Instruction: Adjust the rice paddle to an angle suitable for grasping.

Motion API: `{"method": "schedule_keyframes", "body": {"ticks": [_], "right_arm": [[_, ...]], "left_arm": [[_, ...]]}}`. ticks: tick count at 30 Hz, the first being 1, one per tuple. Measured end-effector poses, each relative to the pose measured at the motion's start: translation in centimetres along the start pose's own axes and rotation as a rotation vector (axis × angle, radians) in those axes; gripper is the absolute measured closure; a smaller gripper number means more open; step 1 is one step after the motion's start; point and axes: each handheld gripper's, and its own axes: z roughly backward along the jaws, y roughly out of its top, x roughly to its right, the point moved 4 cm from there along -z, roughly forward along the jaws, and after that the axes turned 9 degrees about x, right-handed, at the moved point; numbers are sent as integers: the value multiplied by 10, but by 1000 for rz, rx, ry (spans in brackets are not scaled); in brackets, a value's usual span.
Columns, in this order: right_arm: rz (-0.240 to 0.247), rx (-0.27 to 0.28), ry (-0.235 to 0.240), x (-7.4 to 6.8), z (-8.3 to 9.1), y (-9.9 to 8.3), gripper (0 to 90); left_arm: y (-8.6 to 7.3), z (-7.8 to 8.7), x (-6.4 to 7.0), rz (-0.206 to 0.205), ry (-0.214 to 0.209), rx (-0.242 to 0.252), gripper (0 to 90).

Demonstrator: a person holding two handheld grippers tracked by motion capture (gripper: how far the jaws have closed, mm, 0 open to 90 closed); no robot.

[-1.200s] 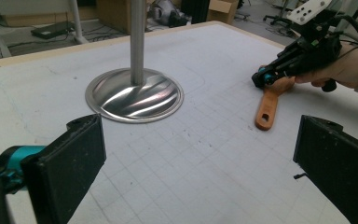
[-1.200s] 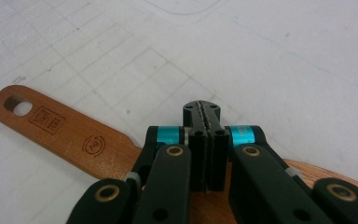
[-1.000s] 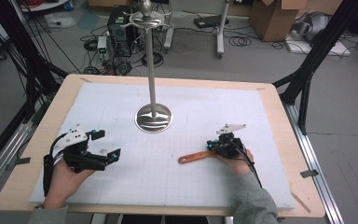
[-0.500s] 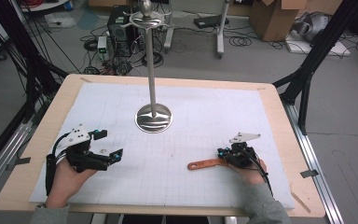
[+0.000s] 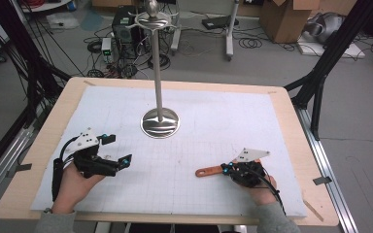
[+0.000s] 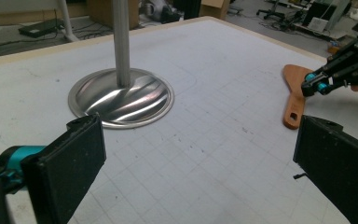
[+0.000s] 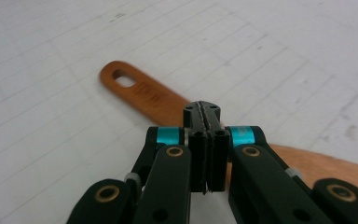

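1. Near the front right of the white gridded mat (image 5: 213,121), the wooden spatula (image 5: 208,171) lay flat, its holed handle end pointing toward the middle of the table (image 5: 291,127).
2. The right gripper (image 5: 225,168) sat directly over the spatula where handle widens into blade. Its jaws were pressed together with nothing visible between the pads, and the wood ran beneath them rather than in their hold. I judged that it had no grip on the spatula.
3. The left gripper (image 5: 126,159) rested at the front left of the mat with its jaws spread wide and empty. It pointed toward the metal stand (image 5: 160,124) and stood well apart from the spatula.
4. The stand stood upright at the middle of the mat, and the hooks (image 5: 151,18) at its top carried nothing.
5. By my reading, the job was likely to hang the spatula by its hole. If so, little was done: the grasp, the lift and the hooking all remained.
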Motion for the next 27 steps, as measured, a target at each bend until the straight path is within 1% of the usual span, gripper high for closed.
{"method": "schedule_keyframes", "body": {"ticks": [3,4,7,12,18,22,27], "right_arm": [[0,3,28,-8,0,-1,899],[11,4,37,-9,0,-1,899],[22,-5,57,-15,-4,-1,900],[55,-32,94,-24,-14,-1,900],[51,-36,94,-24,-20,2,899],[61,-41,91,-24,-25,5,900],[53,-44,92,-21,-33,10,899]], "left_arm": [[1,-1,1,-2,-2,2,27],[1,-2,1,2,-2,4,27],[1,-2,0,-1,-4,-1,27],[0,0,0,2,3,1,27],[0,4,0,-1,9,-1,27],[-1,6,0,1,15,-1,27],[-3,9,-1,4,23,-5,27]]}}
